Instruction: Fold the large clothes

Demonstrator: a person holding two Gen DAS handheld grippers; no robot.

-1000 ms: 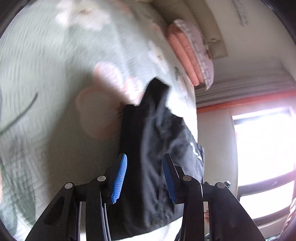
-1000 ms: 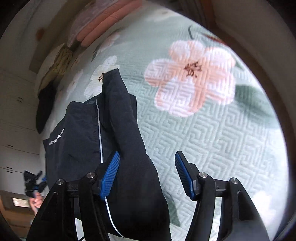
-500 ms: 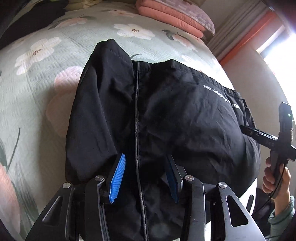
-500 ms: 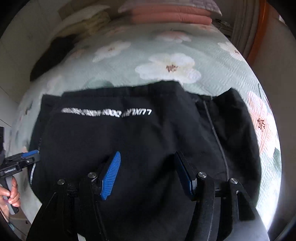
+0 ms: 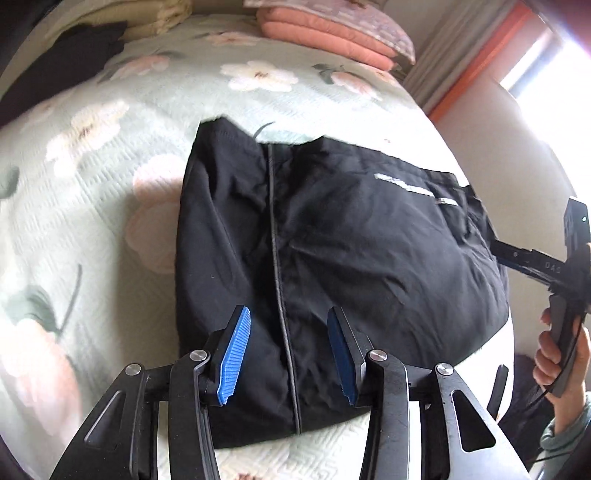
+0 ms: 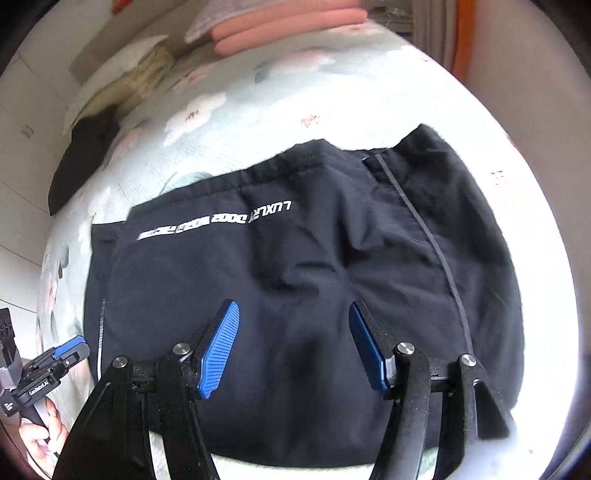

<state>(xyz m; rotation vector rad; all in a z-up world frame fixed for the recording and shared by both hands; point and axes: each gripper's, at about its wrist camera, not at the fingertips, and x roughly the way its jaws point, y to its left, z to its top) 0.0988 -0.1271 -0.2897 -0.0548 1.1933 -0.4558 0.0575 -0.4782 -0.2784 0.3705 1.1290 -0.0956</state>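
Note:
A black jacket (image 5: 351, 251) with white lettering lies folded into a rough rectangle on a green floral bedspread (image 5: 92, 192). It also shows in the right wrist view (image 6: 295, 280), lettering toward the far edge. My left gripper (image 5: 288, 354) is open and empty above the jacket's near edge, over its grey piping line. My right gripper (image 6: 295, 347) is open and empty above the jacket's near middle. Each gripper shows at the edge of the other's view: the right one (image 5: 517, 254) and the left one (image 6: 70, 350).
Folded pink quilts (image 5: 332, 33) and cream bedding (image 5: 147, 14) are stacked at the head of the bed. A dark garment (image 6: 85, 155) lies at the far left. A wall, orange trim and a bright window (image 5: 535, 74) stand to the right.
Both grippers have swung round from a side-on look at the jacket to a raised look over it. They have drawn back a little, and their jaws stay open.

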